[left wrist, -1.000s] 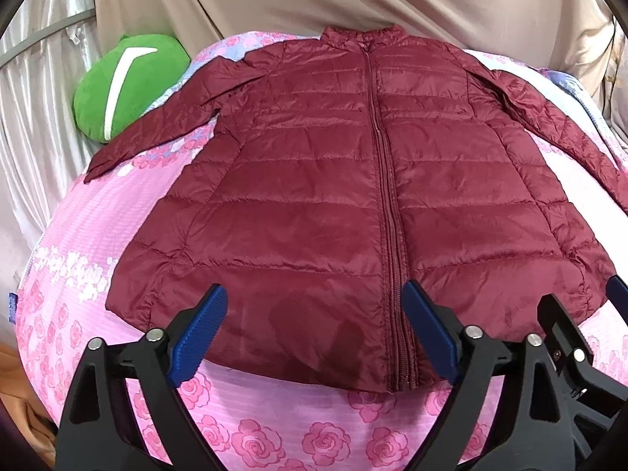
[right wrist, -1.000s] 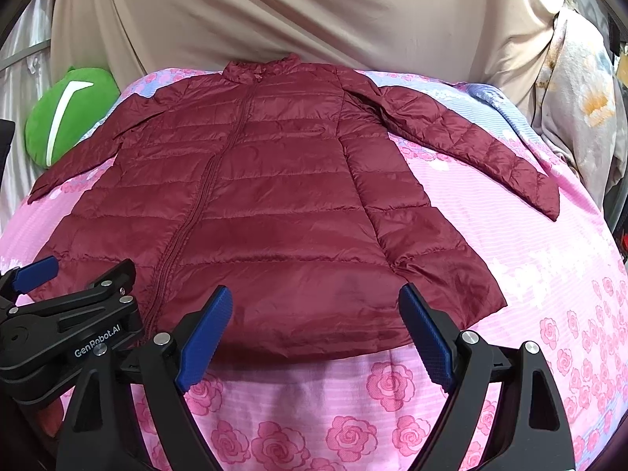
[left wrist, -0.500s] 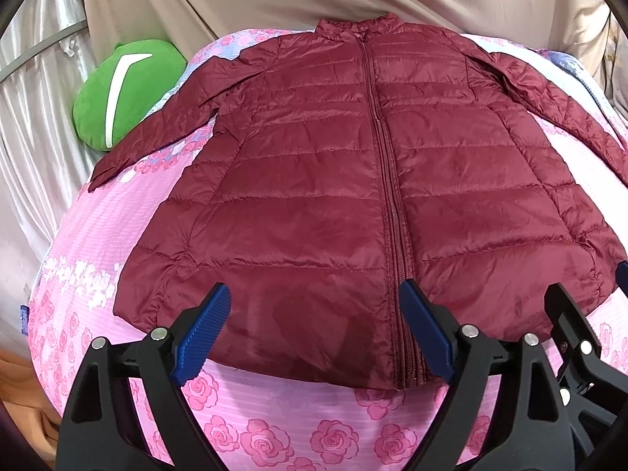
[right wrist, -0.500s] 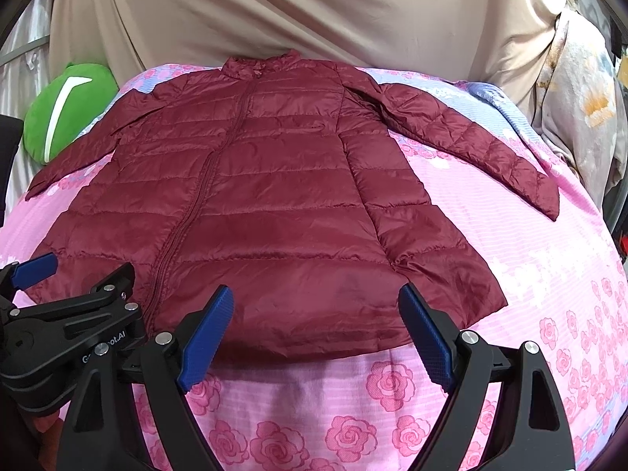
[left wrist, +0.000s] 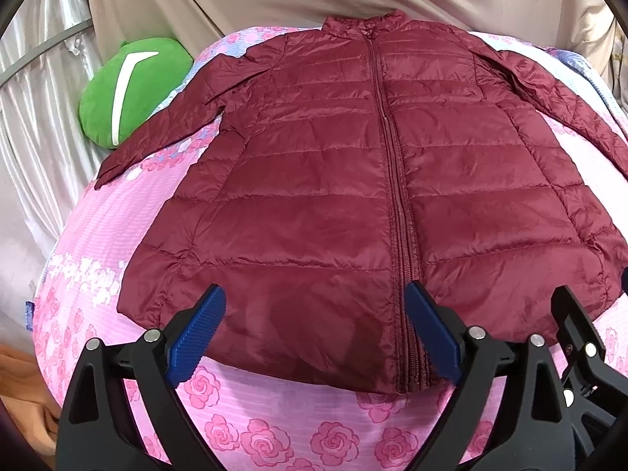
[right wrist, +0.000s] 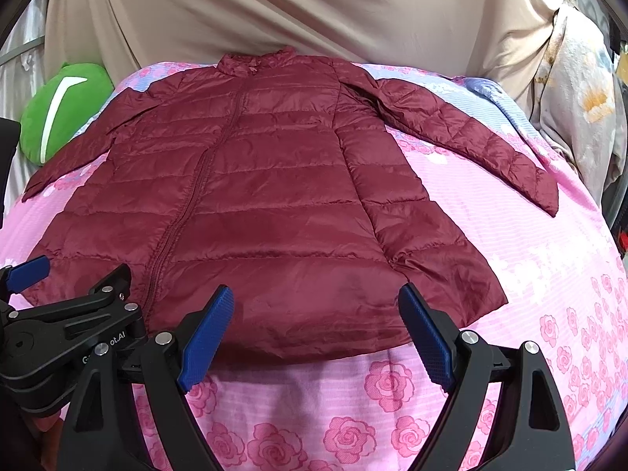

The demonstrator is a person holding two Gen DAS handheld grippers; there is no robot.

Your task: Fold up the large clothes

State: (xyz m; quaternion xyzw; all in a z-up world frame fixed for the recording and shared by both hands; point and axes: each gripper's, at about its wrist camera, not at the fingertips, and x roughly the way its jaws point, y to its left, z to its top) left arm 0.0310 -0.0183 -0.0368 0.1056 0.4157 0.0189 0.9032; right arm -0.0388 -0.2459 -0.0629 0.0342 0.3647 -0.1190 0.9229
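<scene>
A dark red quilted jacket (left wrist: 353,196) lies flat and zipped on a pink rose-print bedsheet (left wrist: 98,235), collar at the far side, both sleeves spread out. It also shows in the right wrist view (right wrist: 267,204). My left gripper (left wrist: 314,337) is open and empty, hovering just above the jacket's near hem left of the zipper. My right gripper (right wrist: 314,333) is open and empty over the hem's right half. The left gripper's body also shows at the lower left of the right wrist view (right wrist: 59,322).
A green cushion (left wrist: 129,90) lies at the bed's far left. Beige cloth (right wrist: 294,8) hangs behind the bed, silver curtain (left wrist: 35,78) at left, patterned fabric (right wrist: 581,117) at right. The bedsheet (right wrist: 530,274) lies right of the jacket.
Both grippers have edged slightly forward and upward over the hem; the jacket has not moved and both stay open.
</scene>
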